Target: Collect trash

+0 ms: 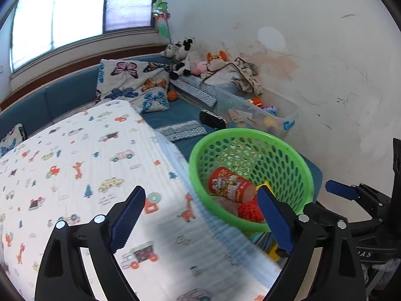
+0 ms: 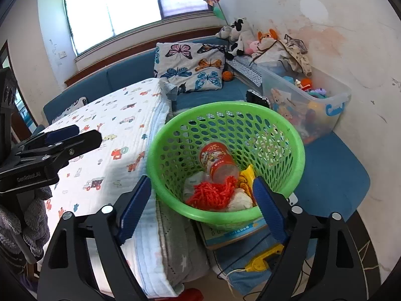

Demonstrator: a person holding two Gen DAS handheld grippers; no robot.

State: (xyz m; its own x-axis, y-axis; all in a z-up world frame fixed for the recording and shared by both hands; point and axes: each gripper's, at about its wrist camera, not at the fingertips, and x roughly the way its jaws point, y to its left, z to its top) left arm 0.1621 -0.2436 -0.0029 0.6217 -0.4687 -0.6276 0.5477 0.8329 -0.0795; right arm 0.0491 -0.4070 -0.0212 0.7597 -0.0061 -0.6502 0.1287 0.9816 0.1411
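Both hand-held grippers stand spread wide with nothing between their blue pads: we see our left hand-held gripper (image 1: pixel 201 217) hanging over the edge of the car-and-giraffe printed quilt (image 1: pixel 75 165), and our right hand-held gripper (image 2: pixel 201 204) aimed straight down into the green plastic basket (image 2: pixel 288 130). The basket sits at the near end of the blue bench cushion (image 2: pixel 333 175), its base resting on a book (image 2: pixel 235 233), just beside the folded quilt. The collected trash already lies inside: a red printed cup (image 2: pixel 218 160) on its side, its long axis running from the far wall of the basket toward us with the clear open end nearer, then a tangle of orange yarn (image 2: pixel 213 195), a white wad (image 2: pixel 240 202) and a yellow wrapper (image 2: pixel 246 178) pressed against the near wall. From the right hand-held gripper the basket lies dead ahead and below, framed between its fingers; from the left one it lies off to the right, past its right finger. We judge the right hand to be the nearer, and the better placed for any further work at the basket. No loose trash shows on the quilt in either view, so the collecting looks close to finished, though much of the room lies outside our views.
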